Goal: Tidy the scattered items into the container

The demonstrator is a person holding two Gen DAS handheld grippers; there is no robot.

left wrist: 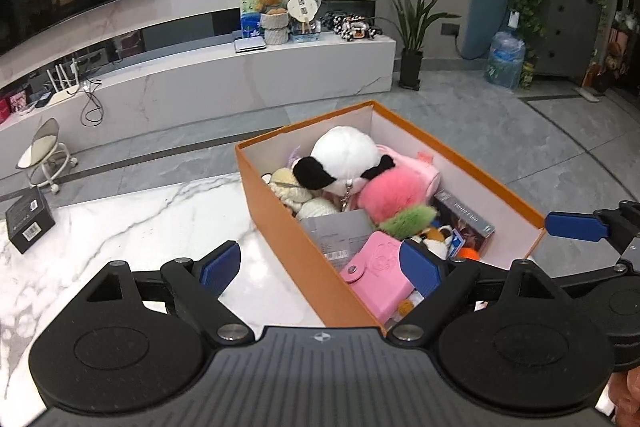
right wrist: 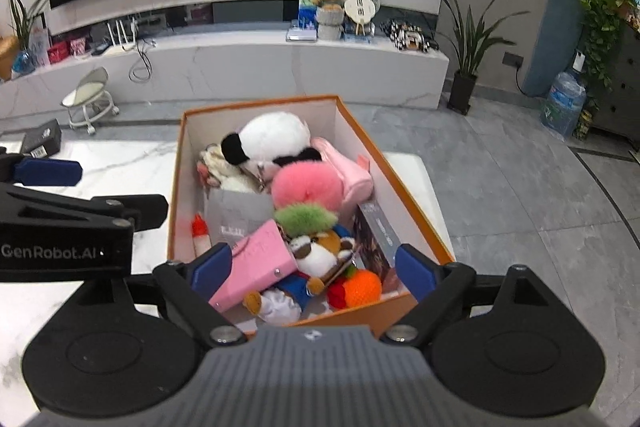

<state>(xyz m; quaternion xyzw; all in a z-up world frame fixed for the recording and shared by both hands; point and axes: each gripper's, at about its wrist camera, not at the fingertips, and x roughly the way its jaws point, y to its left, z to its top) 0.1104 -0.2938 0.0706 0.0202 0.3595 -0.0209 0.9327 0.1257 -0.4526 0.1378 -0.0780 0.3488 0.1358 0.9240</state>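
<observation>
Right now both grippers hang over the near end of the orange box (right wrist: 408, 301), which sits on the white marble tabletop (left wrist: 132, 219). The right gripper (right wrist: 313, 269) stands spread wide, its blue pads (right wrist: 412, 273) apart above the pink wallet (right wrist: 260, 267), a small brown plush (right wrist: 324, 251) and an orange knitted toy (right wrist: 358, 287), touching none of them and holding nothing. The left gripper (left wrist: 320, 269) is also spread wide and empty, one pad over the tabletop and the other over the box's near corner. Inside the box lie a panda plush (left wrist: 344, 155), a pink pom-pom (left wrist: 390, 197), a green fluffy piece (left wrist: 408, 221) and a dark card box (left wrist: 466, 223). A black box (left wrist: 28, 219) lies apart at the tabletop's far left edge.
</observation>
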